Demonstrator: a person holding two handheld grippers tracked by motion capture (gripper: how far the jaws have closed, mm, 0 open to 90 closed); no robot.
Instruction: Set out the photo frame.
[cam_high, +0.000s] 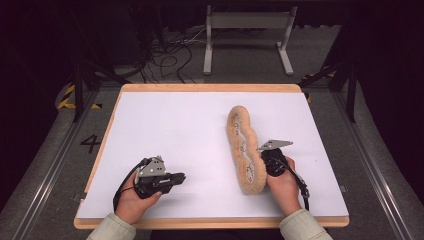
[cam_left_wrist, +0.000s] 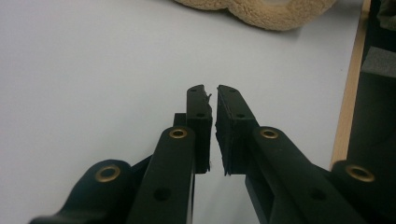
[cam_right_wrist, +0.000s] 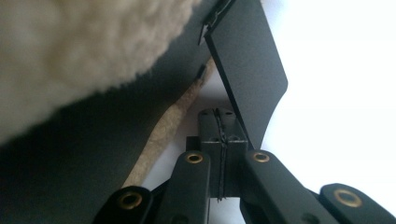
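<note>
One white bench (cam_high: 165, 120) spans the frame's middle. Right of centre lies a long fleecy tan cover (cam_high: 244, 148), its lower end beside the right gripper (cam_high: 270, 162), whose fingers are pressed together, holding nothing. Lower left, the left gripper (cam_high: 175, 178) rests, fingers a narrow slit apart, empty.
</note>
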